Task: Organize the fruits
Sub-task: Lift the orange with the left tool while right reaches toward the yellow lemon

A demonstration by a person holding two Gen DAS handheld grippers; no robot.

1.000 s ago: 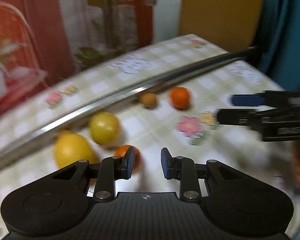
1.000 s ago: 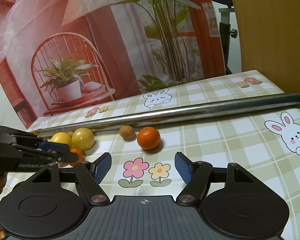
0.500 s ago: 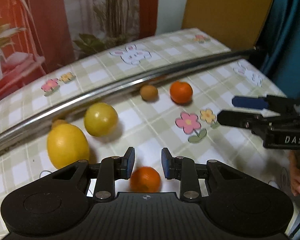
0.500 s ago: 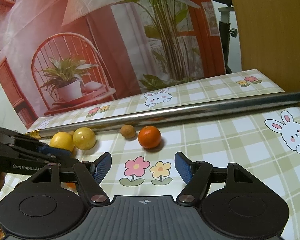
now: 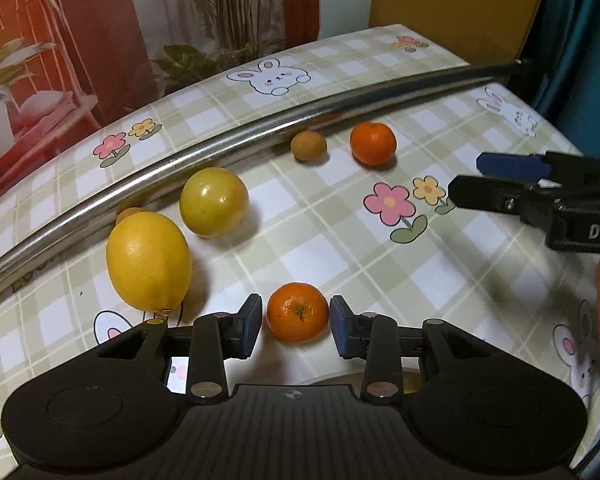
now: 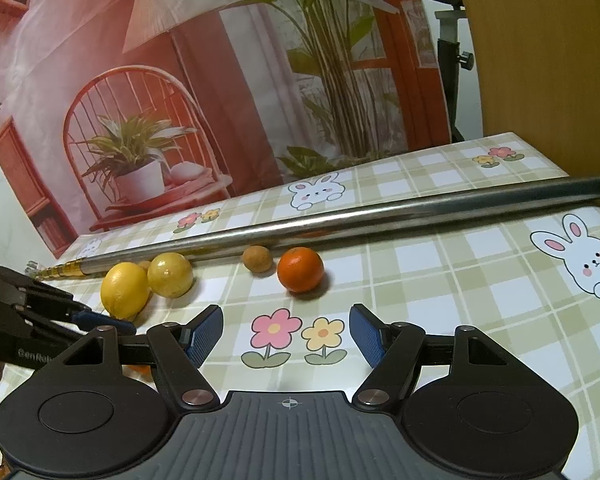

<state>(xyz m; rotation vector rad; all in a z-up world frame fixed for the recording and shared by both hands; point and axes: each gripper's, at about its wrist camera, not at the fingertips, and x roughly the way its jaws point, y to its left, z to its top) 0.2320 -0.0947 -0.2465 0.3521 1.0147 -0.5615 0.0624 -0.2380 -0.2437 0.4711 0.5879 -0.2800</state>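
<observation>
Orange mandarin (image 5: 297, 313): sits between your left gripper (image 5: 294, 327) fingers, gaps either side, not gripped.
Right gripper (image 6: 286, 335): spread wide, holding nothing.
Lemon (image 5: 149, 261): left.

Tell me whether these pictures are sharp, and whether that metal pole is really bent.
Left wrist view: sharp, the pole bows from fisheye distortion, and the orange sits crisp between the left tool pads. Right wrist view: sharp, same pole looks nearly straight.

"DAS" on right gripper (image 5: 500, 184), "GenRob" (cut off) on left gripper (image 6: 80, 320)
</observation>
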